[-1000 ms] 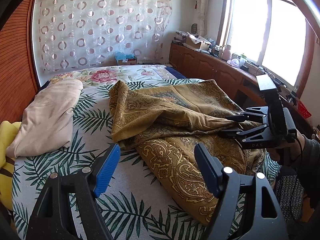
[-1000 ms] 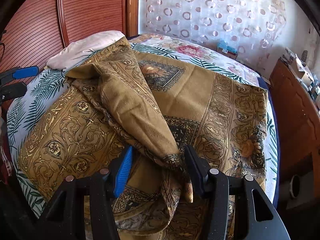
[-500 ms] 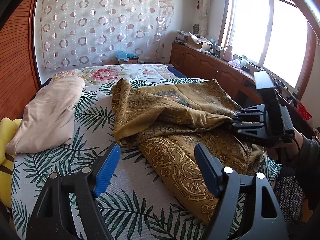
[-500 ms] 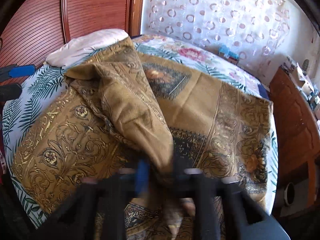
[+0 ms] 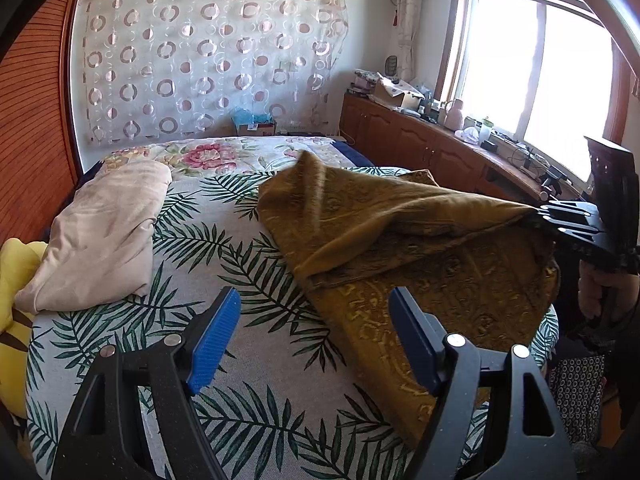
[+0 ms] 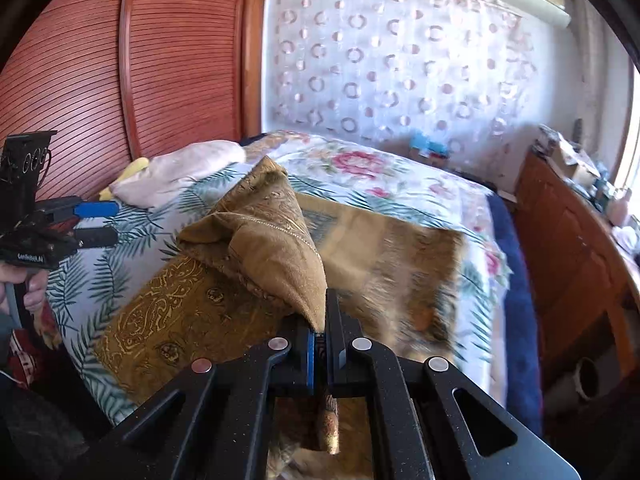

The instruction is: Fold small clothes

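A gold-brown paisley cloth (image 5: 420, 248) lies rumpled on the bed; it also shows in the right wrist view (image 6: 260, 248). My right gripper (image 6: 322, 344) is shut on a corner of the cloth and holds it lifted, so a fold hangs stretched above the rest. It appears at the right edge of the left wrist view (image 5: 560, 220). My left gripper (image 5: 316, 340) is open and empty above the leaf-print bedspread (image 5: 248, 368), left of the cloth's near edge. It shows at the left of the right wrist view (image 6: 96, 222).
A beige folded cloth (image 5: 100, 232) lies at the bed's left, beside a yellow pillow (image 5: 12, 280). A wooden headboard wall (image 6: 80, 60) stands left. A wooden cabinet (image 5: 420, 148) with clutter runs along the window on the right.
My right gripper closed on the cloth's corner and lifted it up and back, stretching a fold above the bed. My left gripper stayed open, almost in place.
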{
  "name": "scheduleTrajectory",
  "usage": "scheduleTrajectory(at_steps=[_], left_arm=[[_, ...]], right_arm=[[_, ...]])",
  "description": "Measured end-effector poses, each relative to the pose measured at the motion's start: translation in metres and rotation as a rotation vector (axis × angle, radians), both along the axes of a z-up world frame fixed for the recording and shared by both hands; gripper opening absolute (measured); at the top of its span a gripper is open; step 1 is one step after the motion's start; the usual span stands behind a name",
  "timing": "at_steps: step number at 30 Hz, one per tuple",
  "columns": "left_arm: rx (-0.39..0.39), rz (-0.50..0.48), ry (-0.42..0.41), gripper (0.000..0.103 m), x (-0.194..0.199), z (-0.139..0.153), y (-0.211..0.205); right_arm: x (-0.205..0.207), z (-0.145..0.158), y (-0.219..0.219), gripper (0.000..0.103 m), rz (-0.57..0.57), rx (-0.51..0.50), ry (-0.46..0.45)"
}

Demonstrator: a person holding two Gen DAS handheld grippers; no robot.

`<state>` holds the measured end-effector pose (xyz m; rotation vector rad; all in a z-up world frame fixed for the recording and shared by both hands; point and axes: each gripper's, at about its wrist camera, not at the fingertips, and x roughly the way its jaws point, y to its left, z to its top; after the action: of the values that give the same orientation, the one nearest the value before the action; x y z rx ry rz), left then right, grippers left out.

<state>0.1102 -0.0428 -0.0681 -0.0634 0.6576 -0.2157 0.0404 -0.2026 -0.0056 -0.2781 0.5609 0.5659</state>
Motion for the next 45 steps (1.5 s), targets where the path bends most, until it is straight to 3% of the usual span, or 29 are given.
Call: scheduleTrajectory(at_steps=[9,15,20,25,32,45], left_arm=[[0.007,-0.025,-0.004,0.077,0.005,0.001,-0.009],[0.017,-0.031,-0.006,0.077,0.004,0.001,-0.012],[0.019,-0.025,-0.013,0.077,0.004,0.004,-0.013],[0.021,-0.024,-0.016,0.077,0.004,0.004,-0.013],[0.019,-0.019,-0.016,0.077,0.003,0.003,-0.011],[0.008,-0.015,0.005,0.077,0.001,-0.004,-0.008]], right_arm=[[0.003,-0.041,-0.029,0.005,-0.141,-0.047,0.116],[0.003,-0.031,-0.030,0.042,-0.159,-0.045,0.107],[-0.005,-0.022,-0.038,0.043,-0.138,-0.044,0.067],[-0.016,-0.008,-0.022,0.054,-0.080,-0.032,0.017],[-0.011,-0.008,0.008,0.056,-0.003,-0.034,0.013],[0.064,-0.048,0.087,0.059,0.145,-0.169,0.110]])
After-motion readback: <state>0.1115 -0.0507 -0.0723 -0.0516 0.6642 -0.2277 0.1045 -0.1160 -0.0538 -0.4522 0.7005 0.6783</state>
